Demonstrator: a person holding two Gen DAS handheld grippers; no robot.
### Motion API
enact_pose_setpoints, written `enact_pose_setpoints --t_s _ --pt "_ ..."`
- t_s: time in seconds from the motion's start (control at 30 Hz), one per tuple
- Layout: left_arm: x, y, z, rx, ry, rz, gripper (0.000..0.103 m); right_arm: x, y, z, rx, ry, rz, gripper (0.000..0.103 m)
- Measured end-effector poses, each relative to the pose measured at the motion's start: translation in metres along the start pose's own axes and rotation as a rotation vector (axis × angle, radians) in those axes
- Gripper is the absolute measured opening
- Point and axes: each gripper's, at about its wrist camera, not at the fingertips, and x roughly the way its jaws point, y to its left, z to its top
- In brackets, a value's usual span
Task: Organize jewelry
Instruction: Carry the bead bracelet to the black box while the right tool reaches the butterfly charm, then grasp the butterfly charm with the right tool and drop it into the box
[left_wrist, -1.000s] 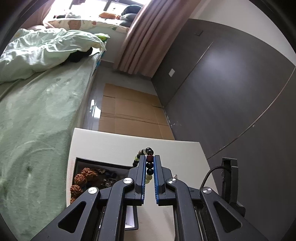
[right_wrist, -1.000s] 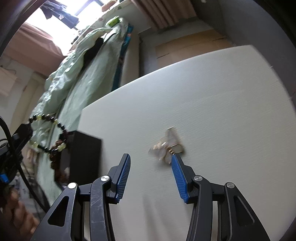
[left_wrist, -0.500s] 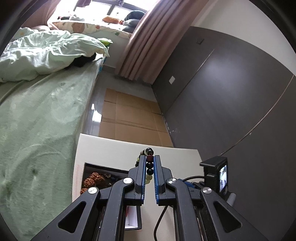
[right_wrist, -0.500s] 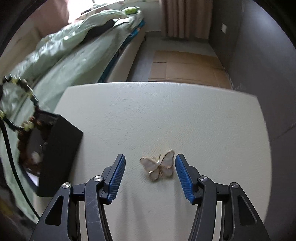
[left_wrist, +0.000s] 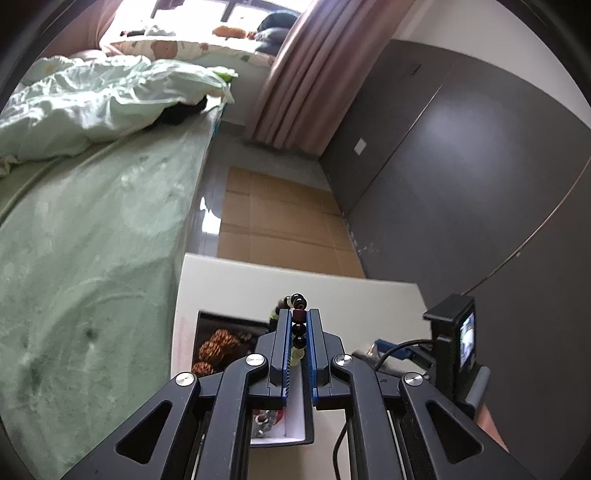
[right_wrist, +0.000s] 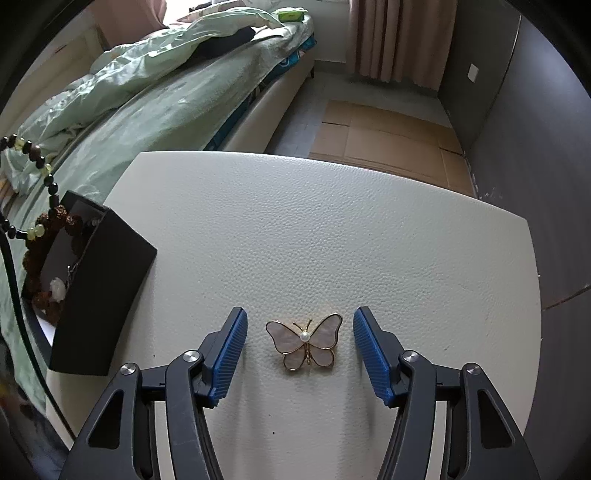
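Note:
My left gripper is shut on a bead bracelet of dark and pale green beads, held above a black jewelry box. The bracelet also hangs at the left edge of the right wrist view, over the box. The box holds brown knobbly beads and small pieces. My right gripper is open and low over the white table, its fingers on either side of a gold-rimmed pearly butterfly brooch that lies flat.
A bed with green bedding runs along the table's left side. Cardboard sheets cover the floor beyond the table. A dark wall stands to the right. The right gripper's camera unit shows at the left view's right side.
My right gripper has swung to face the butterfly brooch and closed in until it lies between the open fingers. My left gripper has risen a little, still holding the bracelet over the box.

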Motion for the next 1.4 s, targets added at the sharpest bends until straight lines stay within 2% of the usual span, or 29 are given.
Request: enact_pose_setpoints --t_s 0.03,0.2,0.33,0.4,0.43,0.47,0.5,0.73,0.87,0.97,1.3,1.4 --pt "0.004 0.002 -0.001 -0.004 0.015 0.003 0.008 -0.001 0.001 -0.002 -0.007 -0.006 -0.01 0.042" --pt "0.02 0.005 -0.005 -0.017 0.089 0.023 0.008 -0.008 0.004 -0.001 -0.013 -0.016 0.014 0.042" --pt "0.025 0.012 -0.005 -0.038 0.121 0.041 0.013 -0.024 0.002 0.003 0.031 -0.062 0.05 0.042" --pt "0.024 0.018 -0.005 -0.062 0.122 0.036 0.031 -0.032 0.002 0.005 0.057 -0.086 0.076 0.042" --pt "0.022 0.019 -0.005 -0.067 0.114 0.036 0.048 -0.037 0.003 0.007 0.064 -0.101 0.092 0.042" --pt "0.019 0.02 -0.004 -0.069 0.101 0.037 0.061 -0.042 0.005 0.008 0.07 -0.118 0.11 0.042" --pt "0.015 0.021 -0.004 -0.069 0.084 0.039 0.064 -0.046 0.007 0.009 0.073 -0.13 0.123 0.042" --pt "0.001 0.029 0.001 -0.091 0.037 0.06 0.065 -0.067 0.034 0.017 0.087 -0.187 0.236 0.042" --pt "-0.007 0.036 0.003 -0.104 0.003 0.077 0.081 -0.069 0.055 0.02 0.074 -0.196 0.291 0.042" --pt "-0.014 0.045 0.005 -0.129 -0.022 0.092 0.082 -0.069 0.069 0.022 0.063 -0.197 0.331 0.042" --pt "-0.027 0.068 0.007 -0.177 -0.065 0.113 0.087 -0.057 0.103 0.024 0.018 -0.179 0.386 0.042" --pt "-0.031 0.07 0.007 -0.18 -0.083 0.125 0.094 -0.058 0.111 0.026 -0.005 -0.18 0.373 0.044"
